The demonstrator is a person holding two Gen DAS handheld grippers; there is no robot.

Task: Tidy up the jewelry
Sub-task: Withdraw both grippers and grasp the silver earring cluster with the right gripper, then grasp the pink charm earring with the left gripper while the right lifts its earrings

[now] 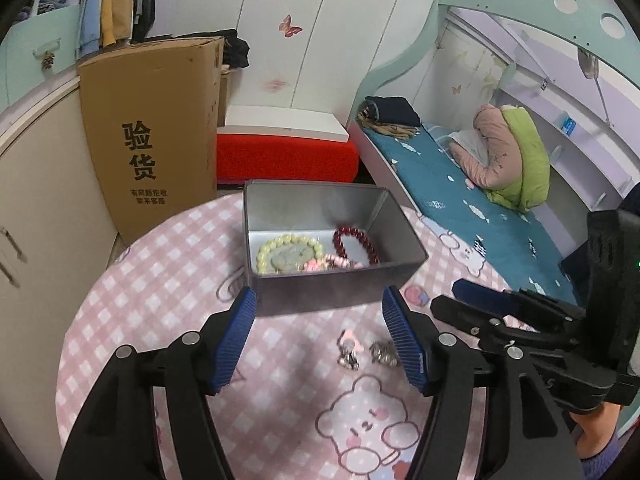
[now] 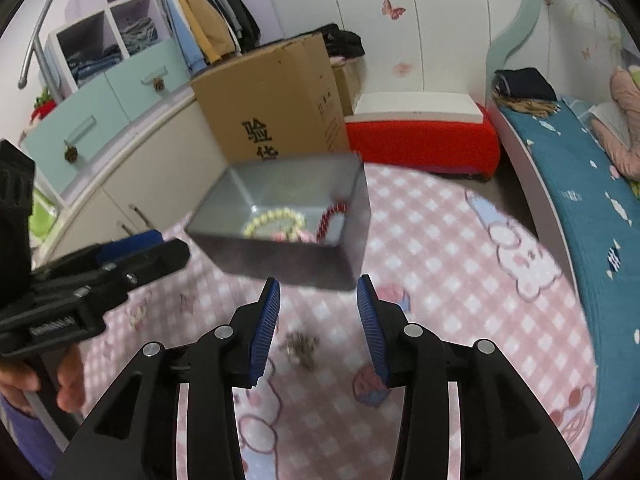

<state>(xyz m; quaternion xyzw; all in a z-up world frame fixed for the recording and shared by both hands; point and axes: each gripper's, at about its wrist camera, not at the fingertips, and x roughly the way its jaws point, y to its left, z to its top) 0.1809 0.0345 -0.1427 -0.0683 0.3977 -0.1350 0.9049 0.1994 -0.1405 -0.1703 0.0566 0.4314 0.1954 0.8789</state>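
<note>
Mostly done: yellow bracelet [image 1: 289,253], red bracelet [image 1: 356,245] and a pink piece [image 1: 325,263] already inside the tin [image 1: 320,296]. Left to do: two small silver pieces [image 1: 367,353] on the cloth [image 1: 160,300] just before the tin. Left gripper [image 1: 319,342] and right gripper [image 2: 318,330] both released, empty.

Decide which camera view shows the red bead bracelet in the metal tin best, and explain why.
The left wrist view: the red bead bracelet lies sharp in the metal tin, most of its loop visible. In the right wrist view it is blurred and only partly seen against the tin's wall.
</note>
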